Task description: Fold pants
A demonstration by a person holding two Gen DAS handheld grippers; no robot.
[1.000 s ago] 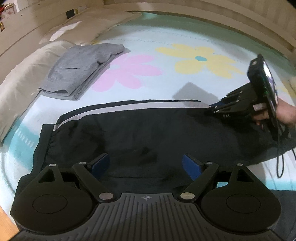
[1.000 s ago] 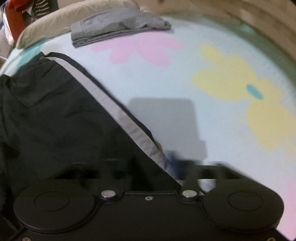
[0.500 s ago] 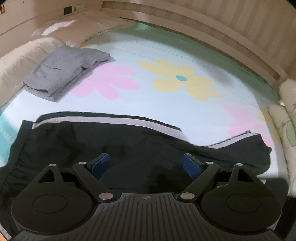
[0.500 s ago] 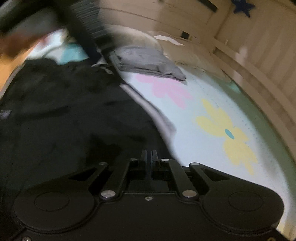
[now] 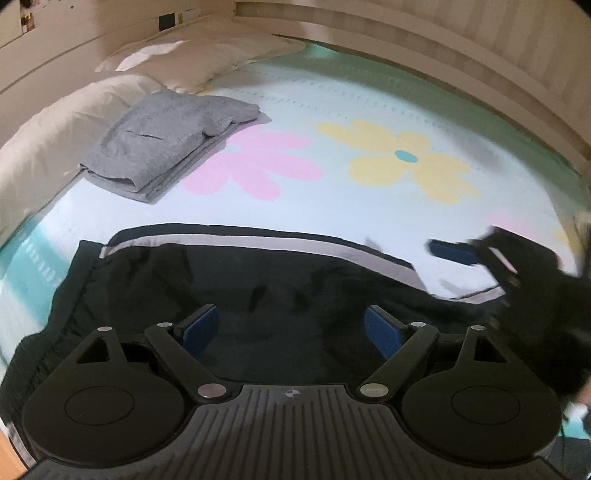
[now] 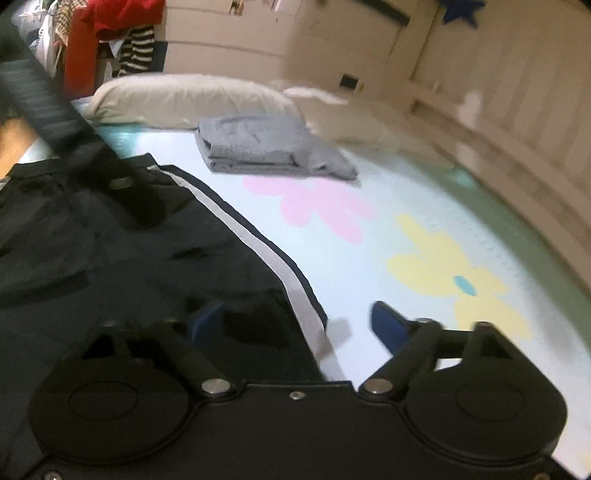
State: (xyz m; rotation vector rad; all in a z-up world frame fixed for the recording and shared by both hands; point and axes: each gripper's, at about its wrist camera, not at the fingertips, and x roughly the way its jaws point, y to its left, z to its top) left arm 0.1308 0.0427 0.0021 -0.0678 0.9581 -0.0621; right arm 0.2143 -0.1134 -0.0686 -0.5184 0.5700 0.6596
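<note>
Change: half a second ago the right gripper [image 6: 295,325] had its fingers pressed together over the dark cloth; now they stand wide apart, and the tool shows again at the right of the left wrist view [image 5: 480,258], blurred.
Pants: one pair of black track pants [image 5: 240,288], thin and slightly shiny, wrinkled, spread across the near side of the bed sheet [image 5: 332,206]. A pale grey stripe [image 6: 255,236] edged in dark navy runs along the outer seam. The gathered waistband [image 5: 62,295] lies at the left in the left wrist view.
Right gripper pose: low over the striped edge of the pants, one blue pad [image 6: 205,321] above the black cloth, the other blue pad [image 6: 388,325] above the bare sheet, nothing between them.
Left gripper: left gripper [image 5: 291,328] hovers over the middle of the pants, its two blue pads wide apart with only cloth beneath; whether they touch it I cannot tell.
Other clothing: one folded grey garment [image 5: 166,140], soft knit, in a neat rectangle well apart from the pants, partly resting on a pillow [image 5: 55,136].
Bedding: two cream pillows, the second pillow [image 5: 199,51] plump and smooth near the wall. The sheet is pale blue with a pink flower [image 5: 258,166] and a yellow flower [image 5: 406,162] printed flat.
Room: red and striped clothes [image 6: 122,33] hang at the far left in the right wrist view.
</note>
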